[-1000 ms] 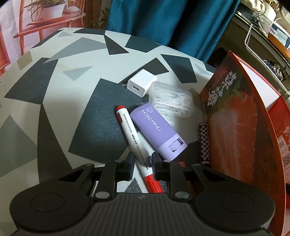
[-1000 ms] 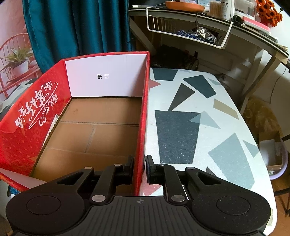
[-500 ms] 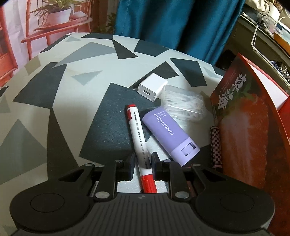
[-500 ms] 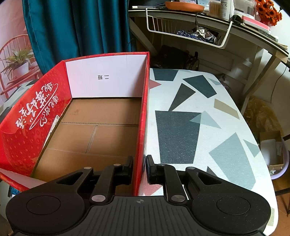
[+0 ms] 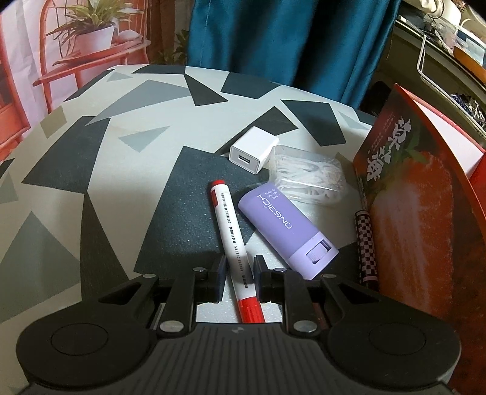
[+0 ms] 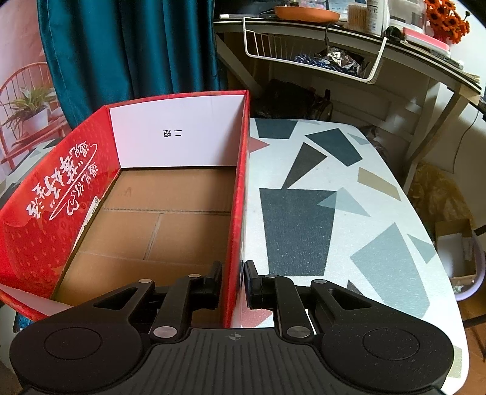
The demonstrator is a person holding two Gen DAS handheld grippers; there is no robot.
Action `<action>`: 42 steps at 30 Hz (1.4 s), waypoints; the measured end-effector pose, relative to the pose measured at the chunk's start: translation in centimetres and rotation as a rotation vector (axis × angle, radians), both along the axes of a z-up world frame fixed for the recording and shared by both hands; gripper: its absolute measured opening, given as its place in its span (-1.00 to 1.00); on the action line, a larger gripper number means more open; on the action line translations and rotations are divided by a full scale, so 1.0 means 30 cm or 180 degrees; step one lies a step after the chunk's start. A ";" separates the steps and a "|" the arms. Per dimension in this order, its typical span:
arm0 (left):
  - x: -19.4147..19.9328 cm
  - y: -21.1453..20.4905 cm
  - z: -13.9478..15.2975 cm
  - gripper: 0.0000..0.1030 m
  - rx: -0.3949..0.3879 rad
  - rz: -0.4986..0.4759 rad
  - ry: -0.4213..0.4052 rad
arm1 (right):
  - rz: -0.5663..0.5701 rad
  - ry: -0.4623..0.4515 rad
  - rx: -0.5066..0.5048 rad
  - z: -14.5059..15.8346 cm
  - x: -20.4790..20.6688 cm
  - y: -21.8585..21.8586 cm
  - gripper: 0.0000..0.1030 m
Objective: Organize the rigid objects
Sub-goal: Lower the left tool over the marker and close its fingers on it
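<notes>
Fingers of the left gripper (image 5: pixel 238 273) stand a little apart with the white barrel of a red-capped marker (image 5: pixel 231 243) between them; the pads sit right at the barrel's sides, clamped on it, and its red tail runs back under the gripper body. Fingers of the right gripper (image 6: pixel 233 282) are drawn together on the right-hand wall of a red cardboard box (image 6: pixel 237 212), one finger inside the box and one outside.

Just right of the marker lies one purple tube-shaped case (image 5: pixel 285 228), tilted, its lower end near the right finger. Beyond it sits one clear plastic packet of white pieces (image 5: pixel 306 179), touching one white USB charger block (image 5: pixel 253 153). One slim checkered stick (image 5: pixel 367 246) lies against the box's outer wall, which in the left view shows a printed picture. That makes five loose things beside the box, and one box, whose brown floor holds nothing visible.

All rest on a table (image 6: pixel 303 212) covered in a white sheet patterned with dark, grey and tan angular shapes. Behind it hangs a teal curtain (image 6: pixel 136 45); to its left, a backdrop shows a red chair and a potted plant (image 5: pixel 88 27). On the right stands a desk with a white wire basket (image 6: pixel 309 57) hung beneath it and orange flowers (image 6: pixel 446 18) on top.
</notes>
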State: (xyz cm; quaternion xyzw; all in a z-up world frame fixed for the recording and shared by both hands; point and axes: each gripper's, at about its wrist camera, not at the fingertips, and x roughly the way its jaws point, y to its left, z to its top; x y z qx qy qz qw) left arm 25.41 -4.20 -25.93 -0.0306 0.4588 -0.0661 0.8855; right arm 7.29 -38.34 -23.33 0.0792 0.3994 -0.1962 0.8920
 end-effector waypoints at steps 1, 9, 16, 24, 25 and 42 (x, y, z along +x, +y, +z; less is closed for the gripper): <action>0.000 0.001 0.000 -0.60 -0.0001 -0.0010 -0.0001 | 0.0001 0.0000 -0.0002 0.000 0.000 0.000 -0.73; -0.003 0.026 0.000 -0.70 0.0012 0.0059 -0.0028 | -0.0013 0.0004 -0.0019 -0.001 0.001 0.000 -0.77; 0.000 0.035 0.001 -0.70 0.0003 0.0075 -0.0028 | -0.0014 0.0003 -0.0019 -0.001 0.001 0.000 -0.77; -0.010 0.060 0.015 -0.70 0.0004 0.0121 -0.0079 | -0.0016 0.0000 -0.0019 -0.002 0.000 0.000 -0.77; -0.012 0.063 0.019 -0.70 -0.0003 0.0124 -0.0095 | -0.0016 -0.0001 -0.0019 -0.002 0.000 0.000 -0.77; 0.007 0.076 0.010 -0.69 0.0105 0.0110 -0.0003 | -0.0015 0.0002 -0.0019 -0.001 0.001 0.000 -0.77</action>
